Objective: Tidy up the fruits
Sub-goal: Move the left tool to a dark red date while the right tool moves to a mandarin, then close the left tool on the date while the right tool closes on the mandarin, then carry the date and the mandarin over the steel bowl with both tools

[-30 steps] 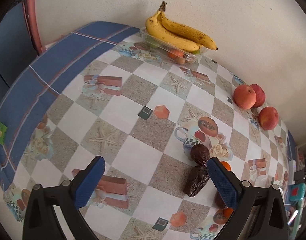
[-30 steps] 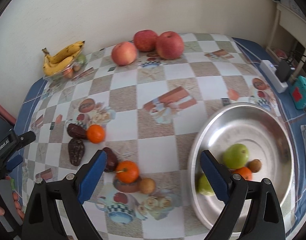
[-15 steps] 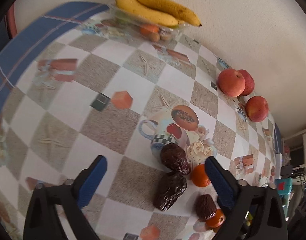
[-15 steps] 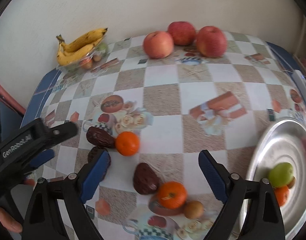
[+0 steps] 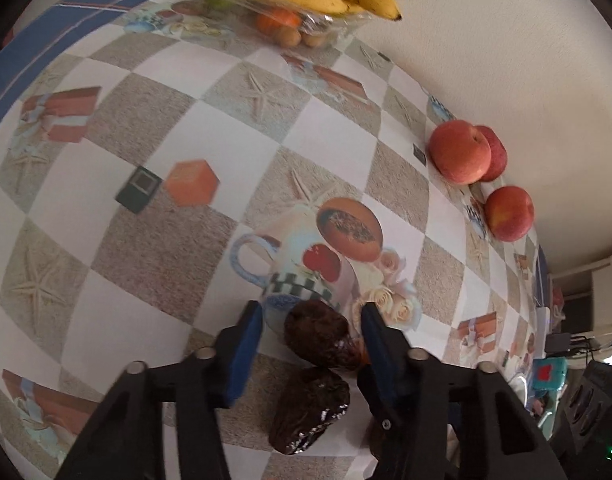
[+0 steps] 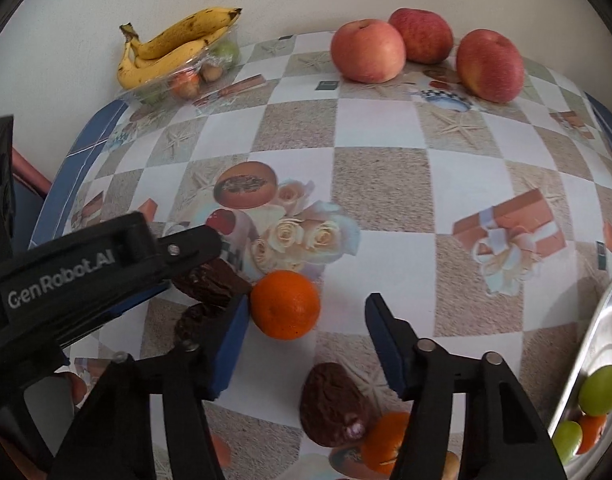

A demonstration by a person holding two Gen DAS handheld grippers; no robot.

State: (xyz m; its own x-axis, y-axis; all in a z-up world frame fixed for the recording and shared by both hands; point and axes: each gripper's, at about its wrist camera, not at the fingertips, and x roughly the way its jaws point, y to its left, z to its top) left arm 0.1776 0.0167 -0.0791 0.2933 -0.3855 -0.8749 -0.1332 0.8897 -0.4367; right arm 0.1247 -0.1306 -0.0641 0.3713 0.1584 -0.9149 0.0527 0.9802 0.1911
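Observation:
My left gripper (image 5: 310,320) is open, its blue pads on either side of a dark wrinkled date (image 5: 318,338) on the tablecloth, not touching it. A second date (image 5: 312,416) lies just below. In the right wrist view my right gripper (image 6: 306,320) is open around an orange mandarin (image 6: 285,304), beside the left gripper (image 6: 106,264) and its date (image 6: 210,282). A third date (image 6: 332,404) and another mandarin (image 6: 384,440) lie nearer the camera.
A metal bowl (image 6: 590,344) at the right holds green and orange fruits. Three apples (image 6: 368,56) sit by the wall. Bananas (image 6: 174,48) rest on a clear plastic tray of small fruits at the back left. The table's blue edge (image 6: 86,136) runs along the left.
Both grippers moved forward and down. The left gripper narrowed around the upper date. The right gripper swung left from the bowl and narrowed around the mandarin.

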